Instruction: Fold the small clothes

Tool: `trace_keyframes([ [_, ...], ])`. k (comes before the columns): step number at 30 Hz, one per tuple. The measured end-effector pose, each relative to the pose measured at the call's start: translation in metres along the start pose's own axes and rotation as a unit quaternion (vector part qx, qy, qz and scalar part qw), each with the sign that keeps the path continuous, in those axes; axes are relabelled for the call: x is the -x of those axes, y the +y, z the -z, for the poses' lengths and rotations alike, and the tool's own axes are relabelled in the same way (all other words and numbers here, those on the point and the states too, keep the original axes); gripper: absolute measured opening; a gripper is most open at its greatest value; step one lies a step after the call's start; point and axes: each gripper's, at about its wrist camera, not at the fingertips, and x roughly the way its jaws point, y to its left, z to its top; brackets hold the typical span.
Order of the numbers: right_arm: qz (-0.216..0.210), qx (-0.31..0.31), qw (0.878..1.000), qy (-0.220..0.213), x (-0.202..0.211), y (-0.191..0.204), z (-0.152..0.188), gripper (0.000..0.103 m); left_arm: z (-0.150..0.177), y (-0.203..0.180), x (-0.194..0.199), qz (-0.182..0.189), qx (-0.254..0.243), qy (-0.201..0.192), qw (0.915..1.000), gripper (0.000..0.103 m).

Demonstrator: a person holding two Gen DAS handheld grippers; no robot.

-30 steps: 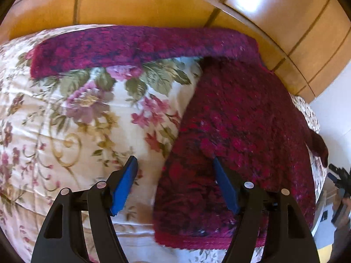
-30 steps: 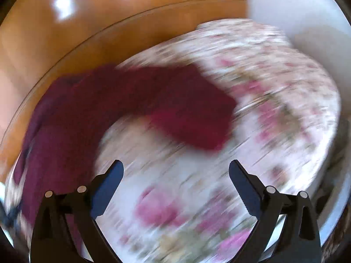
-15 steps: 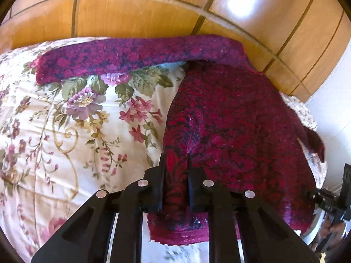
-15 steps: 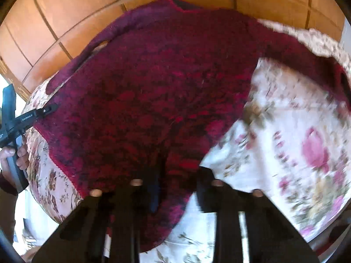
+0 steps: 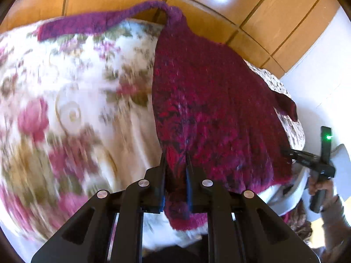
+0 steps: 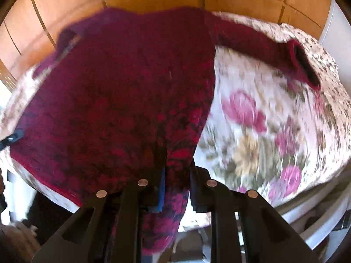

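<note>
Pinching the burgundy sweater (image 5: 210, 100) at its hem, my left gripper (image 5: 175, 164) and my right gripper (image 6: 176, 164) each have jaws clamped narrow on the knit. It lies over the floral bedspread (image 5: 72, 100), one sleeve (image 5: 94, 23) (blurred) reaching toward 10 o'clock, wooden panels (image 5: 252, 15) beyond.

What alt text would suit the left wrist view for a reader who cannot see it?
The left claw is shut on the hem corner of a dark red knitted sweater spread over a floral bedspread. The right claw grips the opposite hem corner; wooden panels stand behind.
</note>
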Motion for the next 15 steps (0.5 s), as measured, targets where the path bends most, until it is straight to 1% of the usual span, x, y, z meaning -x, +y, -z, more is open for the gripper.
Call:
trace_keyframes([
  [1,0.001,0.0,1.0,-0.004,-0.001,0.001,0.004,0.016,0.005,-0.002,0.002,-0.017,-0.013,-0.004,0.9998,0.013],
  [2,-0.001,-0.002,1.0,-0.008,0.0,0.0,0.005,0.016,0.007,-0.002,0.002,-0.02,-0.018,0.001,0.9997,0.013],
  [3,-0.003,-0.004,1.0,-0.009,-0.002,-0.002,0.004,0.016,0.008,0.001,0.004,-0.015,-0.012,0.003,0.9998,0.013],
  [4,-0.003,-0.005,1.0,-0.007,-0.005,-0.004,0.004,0.017,0.005,0.005,0.005,-0.003,0.001,0.003,1.0,0.013],
  [5,-0.001,-0.003,1.0,-0.007,-0.005,-0.004,0.004,0.019,0.001,0.008,0.005,0.004,0.005,0.006,1.0,0.013],
  [6,0.005,-0.004,1.0,-0.008,-0.004,-0.004,0.005,0.027,-0.003,0.008,0.005,0.0,0.001,0.006,1.0,0.015],
  [7,0.012,-0.008,1.0,-0.011,0.0,0.002,0.007,0.036,-0.001,0.009,0.006,-0.003,-0.004,0.006,1.0,0.017],
  [8,0.017,-0.02,1.0,-0.014,0.001,0.0,0.006,0.057,-0.005,0.01,0.005,-0.003,-0.004,0.007,1.0,0.018],
  [9,0.016,-0.034,0.999,-0.018,0.002,-0.004,0.005,0.066,-0.008,0.012,0.005,-0.003,-0.002,0.007,1.0,0.019],
  [10,0.009,-0.044,0.999,-0.018,0.005,-0.003,0.009,0.066,-0.014,0.014,0.002,0.0,0.003,0.008,1.0,0.025],
  [12,-0.007,-0.055,0.998,-0.012,0.002,-0.002,0.005,0.068,-0.016,0.014,0.001,-0.005,0.002,0.004,1.0,0.026],
  [14,-0.02,-0.058,0.998,-0.006,-0.003,0.001,0.005,0.069,-0.018,0.01,-0.005,-0.003,-0.011,0.006,0.9999,0.026],
  [15,-0.022,-0.054,0.998,-0.005,-0.004,0.003,0.007,0.068,-0.017,0.007,-0.009,-0.008,-0.021,0.01,0.9997,0.026],
])
